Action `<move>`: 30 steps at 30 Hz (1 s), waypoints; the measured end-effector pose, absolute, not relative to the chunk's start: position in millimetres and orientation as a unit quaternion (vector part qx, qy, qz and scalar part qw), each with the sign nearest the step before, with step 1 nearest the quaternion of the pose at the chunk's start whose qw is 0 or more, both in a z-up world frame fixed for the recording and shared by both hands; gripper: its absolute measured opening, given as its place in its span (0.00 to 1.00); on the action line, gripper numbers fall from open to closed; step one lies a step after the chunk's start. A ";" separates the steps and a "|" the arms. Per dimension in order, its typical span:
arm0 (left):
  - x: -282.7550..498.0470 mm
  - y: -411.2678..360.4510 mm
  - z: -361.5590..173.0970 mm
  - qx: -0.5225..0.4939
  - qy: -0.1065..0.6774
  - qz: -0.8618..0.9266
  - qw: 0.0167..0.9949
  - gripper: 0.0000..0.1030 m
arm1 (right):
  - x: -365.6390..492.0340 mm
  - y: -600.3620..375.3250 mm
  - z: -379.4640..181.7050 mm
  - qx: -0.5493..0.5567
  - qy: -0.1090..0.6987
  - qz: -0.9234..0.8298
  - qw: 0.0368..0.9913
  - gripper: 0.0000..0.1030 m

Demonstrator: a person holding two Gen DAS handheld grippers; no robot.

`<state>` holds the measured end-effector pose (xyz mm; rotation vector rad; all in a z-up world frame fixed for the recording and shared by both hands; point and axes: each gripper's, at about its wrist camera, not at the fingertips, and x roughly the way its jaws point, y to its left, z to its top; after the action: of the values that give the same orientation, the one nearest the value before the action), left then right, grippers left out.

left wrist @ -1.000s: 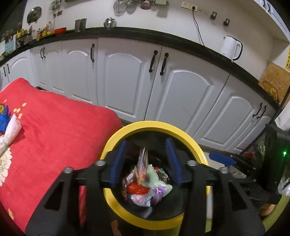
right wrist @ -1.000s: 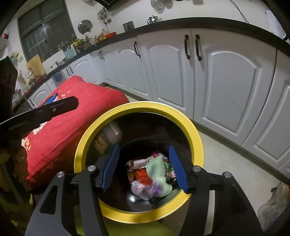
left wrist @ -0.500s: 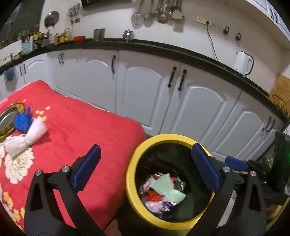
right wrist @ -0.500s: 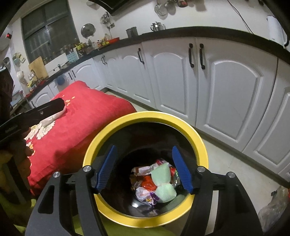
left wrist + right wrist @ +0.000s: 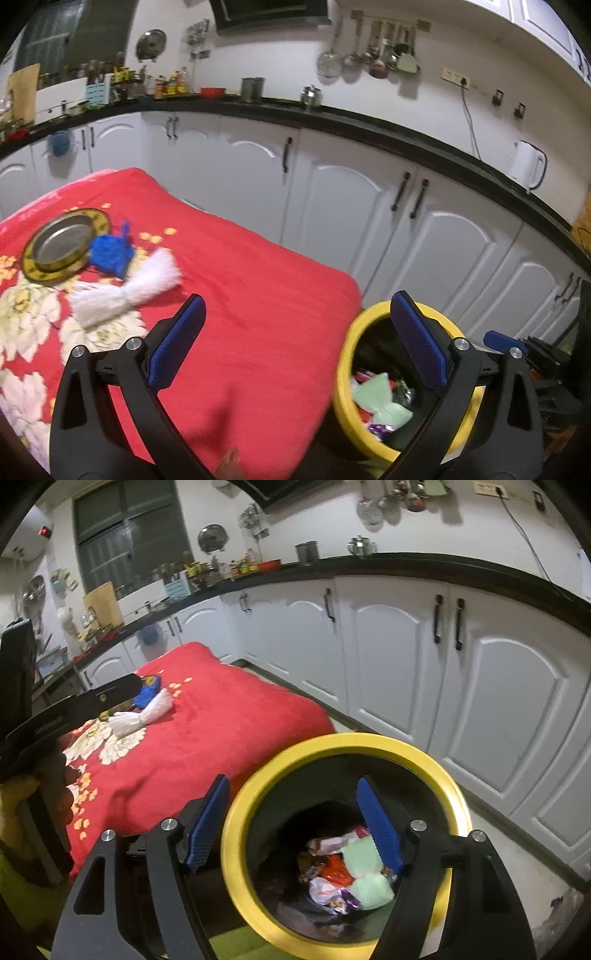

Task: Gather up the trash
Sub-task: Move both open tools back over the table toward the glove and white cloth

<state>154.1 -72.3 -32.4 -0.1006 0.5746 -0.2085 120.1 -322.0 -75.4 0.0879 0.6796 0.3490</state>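
White panelled kitchen cabinets (image 5: 369, 206) run behind a table under a plush red flowered cloth (image 5: 240, 295), its rounded corner just beside the round yellow-rimmed black bin (image 5: 343, 746); crumpled wrappers (image 5: 347, 875) lie inside; the left gripper (image 5: 295, 339) hangs wide open and empty over that corner; the right gripper (image 5: 291, 827), jaws opening, empty, straddles the rim; only the left view shows the steel plate (image 5: 64, 243); beside it lie blue scrap (image 5: 109, 253) and white fringed bundle (image 5: 129, 291).
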 end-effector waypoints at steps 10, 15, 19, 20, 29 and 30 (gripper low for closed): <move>160.5 -11.2 -16.3 -0.054 0.260 -0.048 0.963 0.89 | 137.4 -257.5 -58.3 0.016 0.318 0.225 0.921 0.68; 168.3 20.1 -12.7 -0.058 0.255 -0.023 0.965 0.89 | 151.3 -227.5 -52.1 0.008 0.313 0.251 0.916 0.68; 174.9 42.8 -12.9 -0.061 0.253 -0.006 0.965 0.89 | 166.6 -198.6 -51.9 -0.003 0.315 0.269 0.910 0.68; 177.5 47.7 -13.8 -0.063 0.255 -0.003 0.965 0.89 | 168.9 -193.1 -52.6 -0.003 0.316 0.273 0.909 0.68; 206.1 103.3 -23.3 -0.091 0.278 0.031 0.956 0.89 | 215.8 -141.0 -63.9 -0.008 0.339 0.298 0.892 0.67; 208.6 108.7 -23.5 -0.094 0.280 0.035 0.955 0.89 | 223.2 -135.0 -65.8 -0.006 0.343 0.300 0.890 0.66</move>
<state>208.6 108.7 -23.5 -0.1913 0.5676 0.0705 223.2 -135.0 -65.8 -0.0132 0.7131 0.6233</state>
